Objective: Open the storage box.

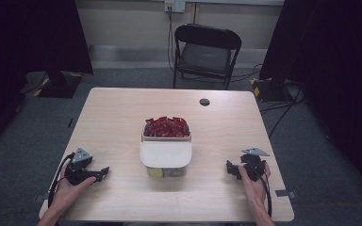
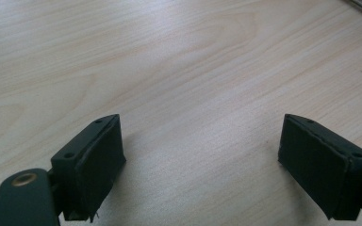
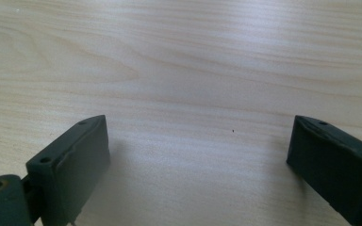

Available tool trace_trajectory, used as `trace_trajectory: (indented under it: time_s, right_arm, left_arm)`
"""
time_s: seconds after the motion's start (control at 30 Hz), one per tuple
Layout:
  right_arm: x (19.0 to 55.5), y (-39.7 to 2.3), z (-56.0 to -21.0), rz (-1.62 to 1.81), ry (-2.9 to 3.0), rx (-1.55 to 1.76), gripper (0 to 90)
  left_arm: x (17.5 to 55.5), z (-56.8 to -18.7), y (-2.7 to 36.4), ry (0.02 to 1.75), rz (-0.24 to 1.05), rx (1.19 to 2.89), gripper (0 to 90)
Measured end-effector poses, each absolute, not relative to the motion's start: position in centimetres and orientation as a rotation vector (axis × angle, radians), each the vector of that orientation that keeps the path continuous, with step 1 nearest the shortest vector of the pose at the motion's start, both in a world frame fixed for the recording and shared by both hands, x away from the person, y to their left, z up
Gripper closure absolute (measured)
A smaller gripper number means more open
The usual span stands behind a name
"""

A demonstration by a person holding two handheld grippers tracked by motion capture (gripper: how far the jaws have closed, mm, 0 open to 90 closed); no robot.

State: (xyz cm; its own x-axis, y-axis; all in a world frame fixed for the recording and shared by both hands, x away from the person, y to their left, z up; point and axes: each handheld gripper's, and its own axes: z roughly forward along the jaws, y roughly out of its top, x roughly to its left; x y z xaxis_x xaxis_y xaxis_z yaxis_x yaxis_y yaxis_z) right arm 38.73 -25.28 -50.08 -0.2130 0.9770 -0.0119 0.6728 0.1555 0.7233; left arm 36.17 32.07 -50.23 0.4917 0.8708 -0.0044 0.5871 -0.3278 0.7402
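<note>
Two grippers are resting low on a pale wooden table [image 1: 122,113], one at each near corner, with a container between them. Starting at the left, the left gripper [image 1: 104,171] is lying in the person's left hand [image 1: 66,190], its grey three-cornered plate facing up and its jaws pointing toward the middle of the table; in the left gripper view the left gripper [image 2: 202,160] is showing both black jaws standing wide apart, with nothing but bare wood grain between them; its cable is looping back along the wrist.

Moving to the centre, a clear rectangular box [image 1: 166,162] is sitting well apart from both grippers; a white lid [image 1: 166,154] is covering its near part, and a heap of red wrapped pieces [image 1: 166,127] is showing in the uncovered far part; something yellowish is glimmering through the near wall, too blurred to name.

Moving right, the right gripper [image 1: 231,168] is sitting in the person's right hand [image 1: 254,183], pointing inward at the box; in the right gripper view the right gripper [image 3: 198,160] is likewise holding its jaws spread wide over bare tabletop, gripping nothing.

Beyond the table's far edge, a black folding chair [image 1: 205,54] is standing on grey carpet.
</note>
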Motion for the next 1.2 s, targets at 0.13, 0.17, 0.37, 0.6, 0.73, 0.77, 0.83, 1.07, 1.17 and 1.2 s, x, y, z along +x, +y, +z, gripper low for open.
trace_trajectory:
  time_s: [0.13,0.17,0.37,0.6,0.73,0.77,0.83,1.07,1.17,1.2]
  right_arm:
    - [38.7,-25.3,-50.1,0.823,1.95,1.567,5.3]
    - [38.7,-25.3,-50.1,0.823,1.949,1.566,5.3]
    - [38.7,-25.3,-50.0,0.819,1.96,1.561,5.7]
    - [38.5,-25.1,-49.8,0.822,1.982,1.544,13.6]
    - [38.4,-25.0,-49.6,0.83,1.999,1.552,14.7]
    - [38.4,-25.0,-49.5,0.835,2.008,1.553,14.9]
    - [38.3,-24.9,-49.4,0.835,2.028,1.548,15.2]
    - [37.9,-24.5,-48.6,0.905,2.049,1.533,15.4]
    - [37.8,-24.3,-48.2,0.945,2.06,1.525,15.5]
    - [37.8,-24.3,-48.1,0.955,2.072,1.508,15.3]
  left_arm:
    - [36.2,-50.2,32.1,1.195,0.523,2.044,14.1]
    - [36.2,-50.2,32.1,1.195,0.523,2.044,14.1]
    - [36.2,-50.2,32.1,1.195,0.524,2.044,14.1]
    - [36.2,-50.2,32.1,1.196,0.524,2.043,14.1]
    - [36.2,-50.2,32.1,1.196,0.524,2.043,14.1]
    - [36.2,-50.2,32.1,1.193,0.528,2.047,14.1]
    - [36.2,-50.2,32.1,1.196,0.524,2.043,14.1]
    - [36.2,-50.2,32.1,1.195,0.523,2.043,14.2]
    - [36.2,-50.2,32.1,1.195,0.523,2.044,14.2]
    - [36.2,-50.2,32.1,1.195,0.523,2.044,14.1]
